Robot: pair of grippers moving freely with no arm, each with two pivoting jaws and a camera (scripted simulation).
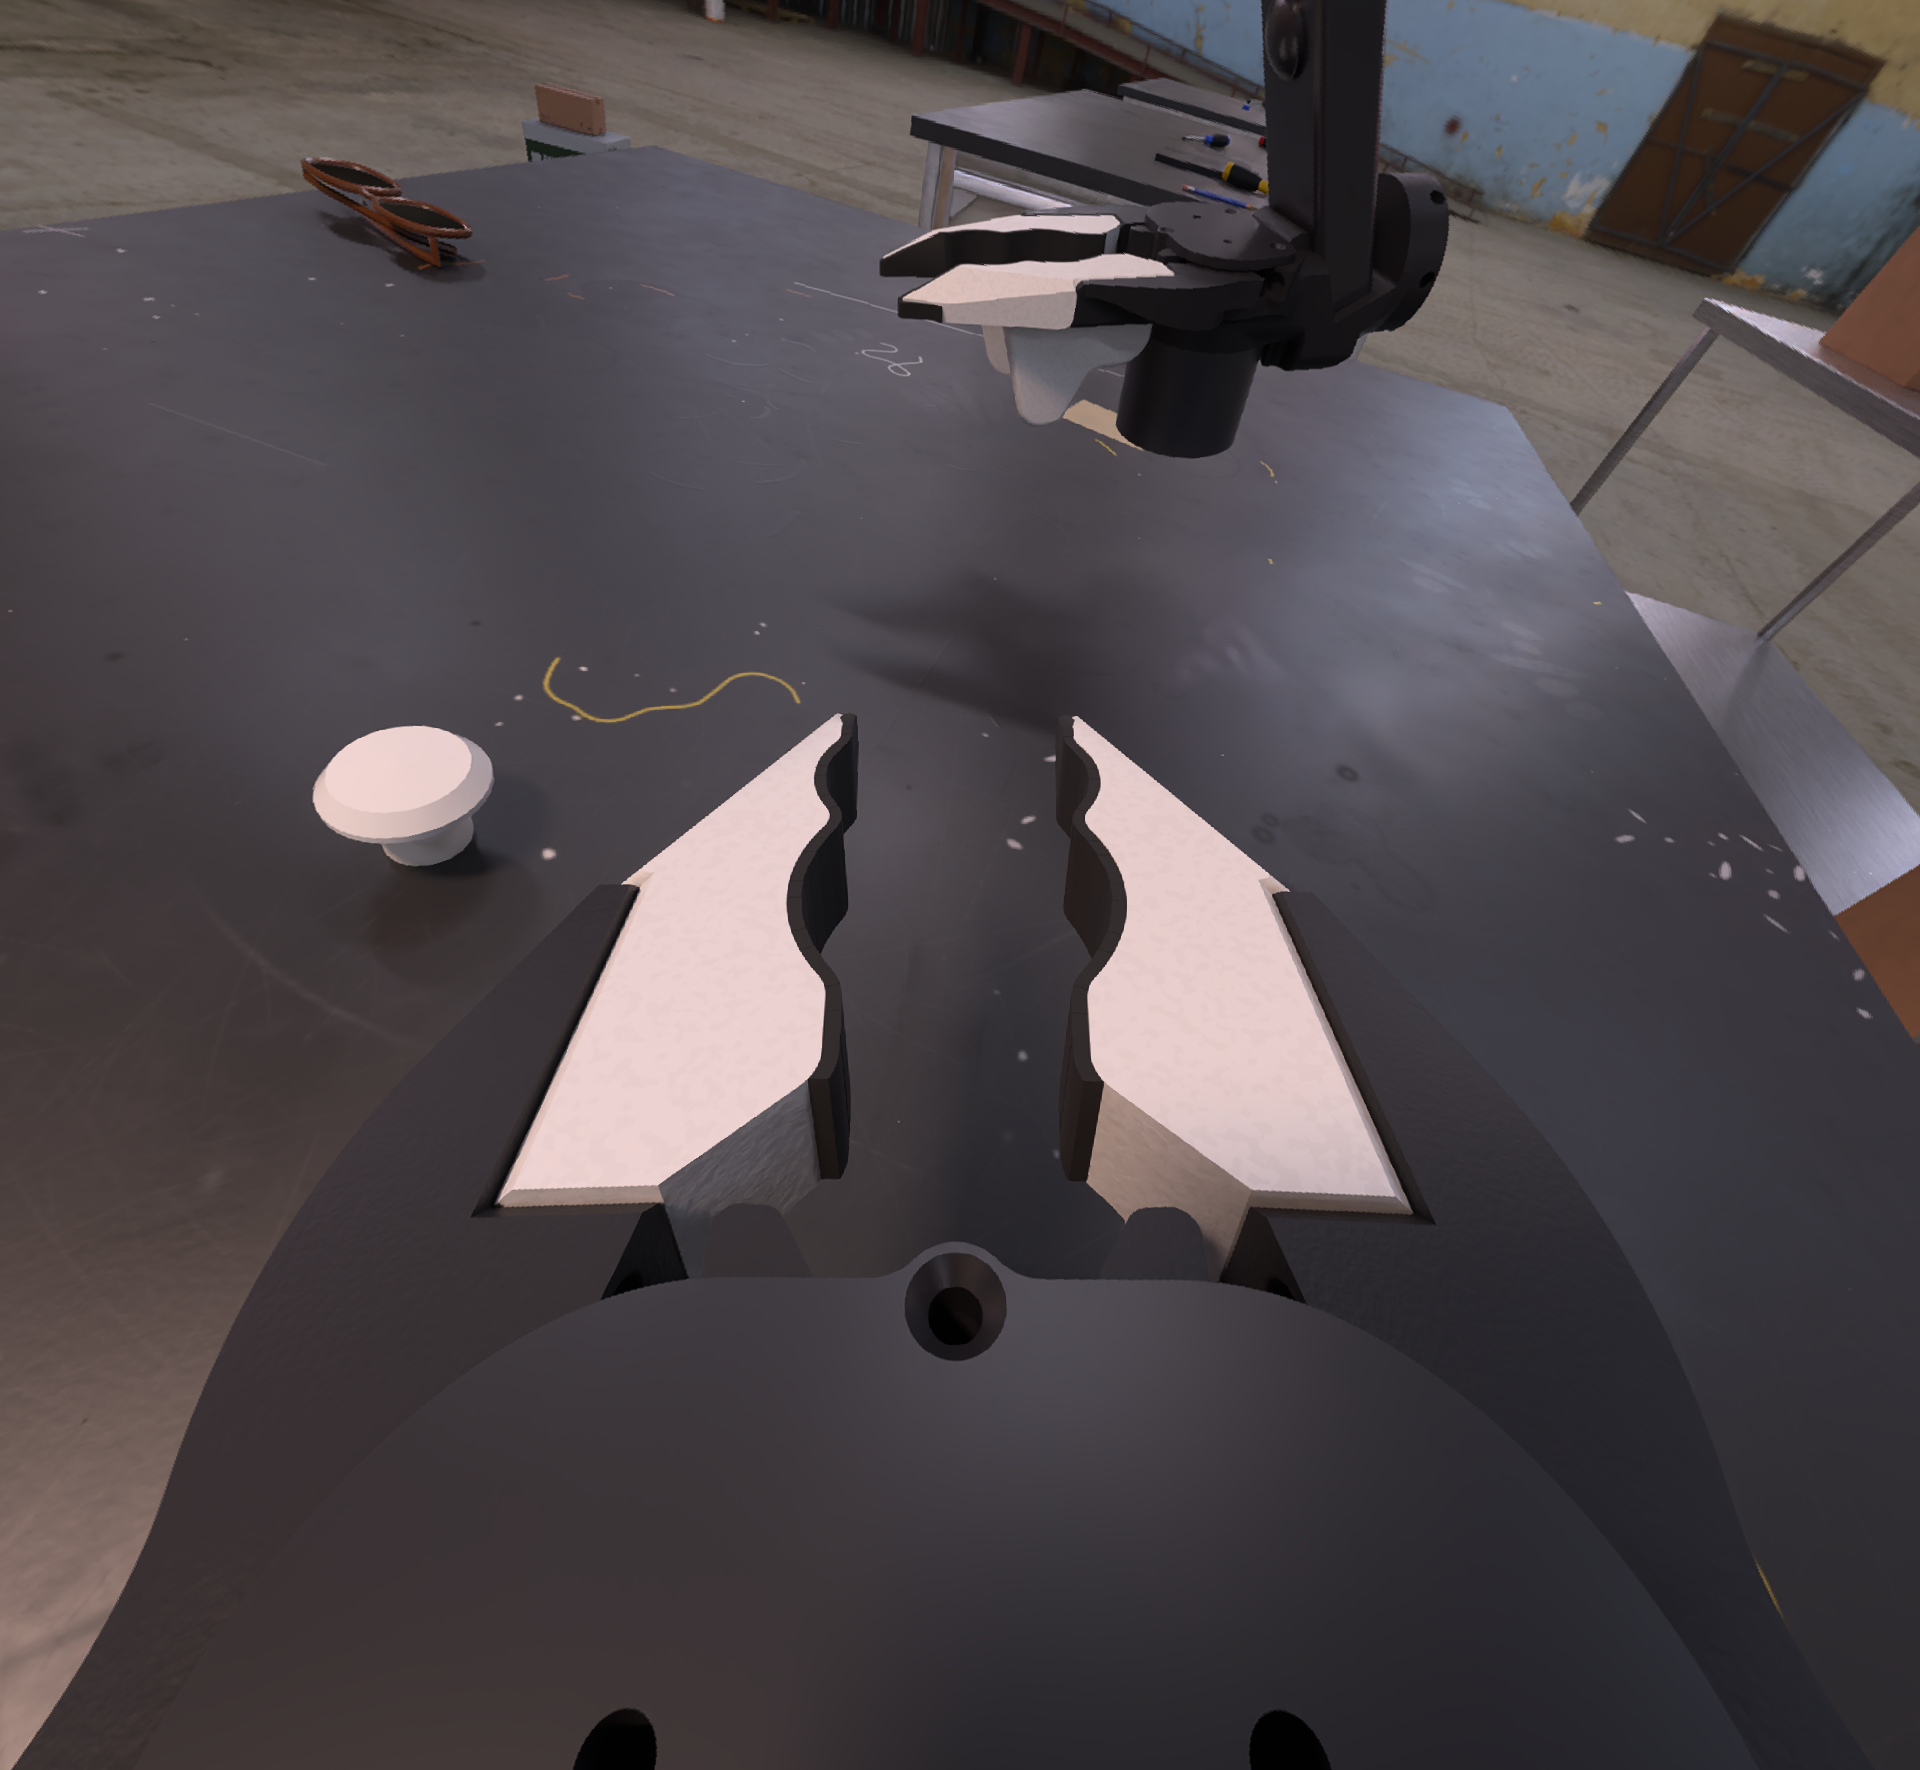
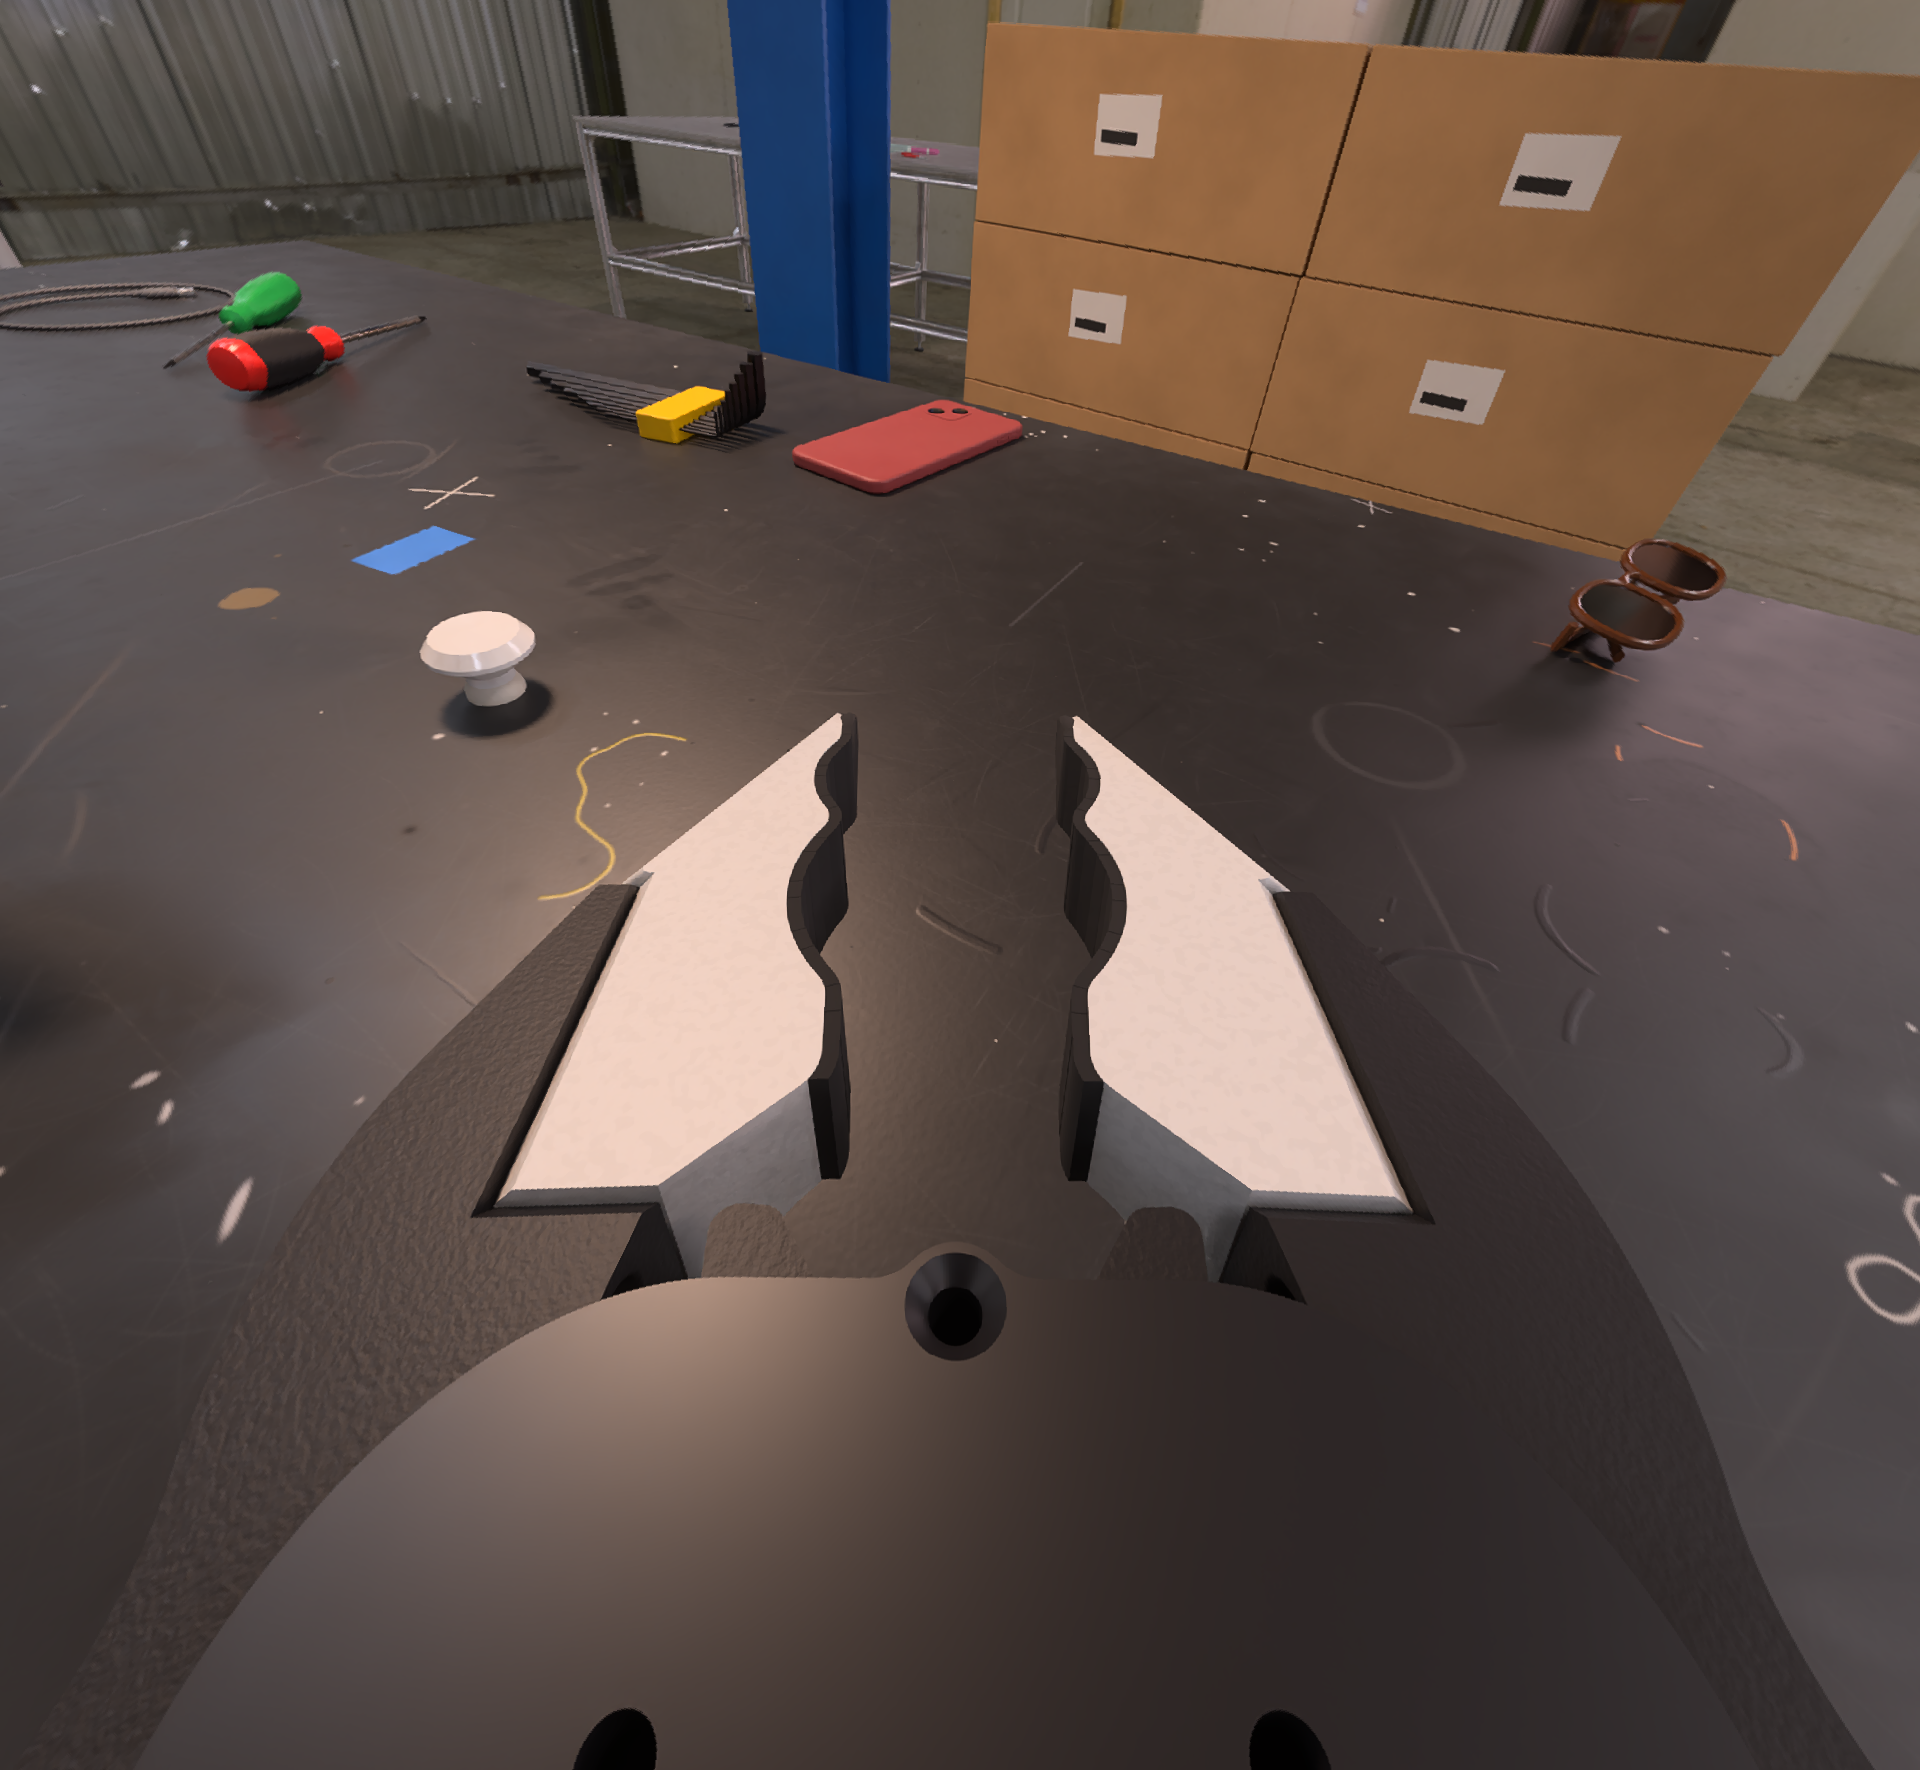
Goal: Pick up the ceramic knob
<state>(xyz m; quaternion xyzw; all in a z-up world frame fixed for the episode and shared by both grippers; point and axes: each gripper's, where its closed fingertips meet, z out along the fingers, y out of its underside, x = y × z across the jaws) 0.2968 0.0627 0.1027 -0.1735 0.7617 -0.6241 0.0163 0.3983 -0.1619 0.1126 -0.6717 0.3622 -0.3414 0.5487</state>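
White knob [image 1: 403, 790] is sitting upright on the dark table [image 1: 1351, 681], stem down and cap up, just off to the left of my left claw [image 1: 956, 733] and a bit ahead of its tips. That claw is spread open with nothing in it, and the right claw [image 2: 956, 733] is the same, open and empty, with the knob [image 2: 478, 655] further off to its left. So I'd say the left one takes this. It needs to slide left until the knob is centred in the gap, drop low, and close under the cap around the stem or across the cap's rim. The glazed, rounded top looks slippery, so I'd go slow and square or it could squirt out or tip. Plenty of bare table around the knob: a yellow squiggle [image 1: 665, 697] is only a mark, the sunglasses [image 1: 390, 208] are way off at the far edge, and the phone [image 2: 904, 444], hex keys [image 2: 675, 406] and screwdrivers [image 2: 272, 354] are well clear. Right claw hangs over the far side, so no clash as I see it.
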